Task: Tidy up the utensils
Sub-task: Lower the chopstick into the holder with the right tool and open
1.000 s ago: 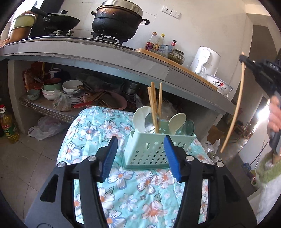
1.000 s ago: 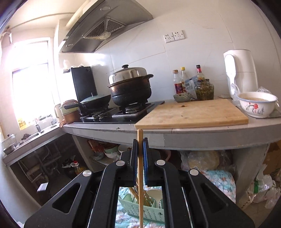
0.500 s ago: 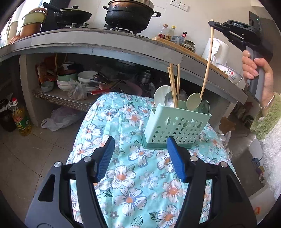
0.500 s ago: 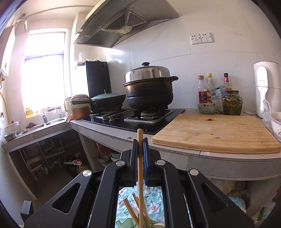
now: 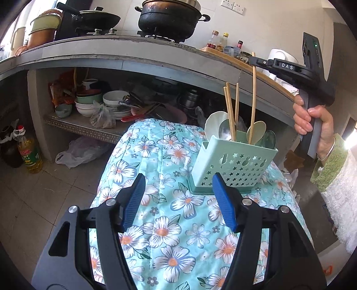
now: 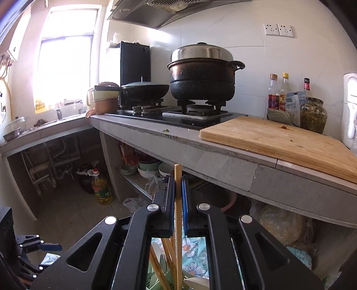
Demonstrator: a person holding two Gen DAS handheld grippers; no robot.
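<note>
The chopstick (image 5: 253, 98) I am sorting stands nearly upright, pinched near its top by my right gripper (image 6: 178, 189), whose blue pads are pressed together on the wood. Its lower end dips into the pale green utensil holder (image 5: 234, 165), which sits on the flowered cloth (image 5: 156, 223) at about two o'clock from my left gripper (image 5: 178, 200). In the left camera my right hand (image 5: 312, 120) holds that gripper's handle at three o'clock, over the holder. Inside the holder, three more chopsticks (image 5: 229, 111) lean toward eleven o'clock, beside a white spoon (image 5: 213, 123), a metal spoon (image 5: 224, 131), a cream spoon (image 5: 258, 130) and a green spoon (image 5: 268, 139). My left gripper's jaws have just been opening; they stand spread with nothing between them, hovering above the cloth just short of the holder. At twelve o'clock runs the grey counter (image 5: 133, 58), with a black pot (image 5: 169, 17) on the stove.
</note>
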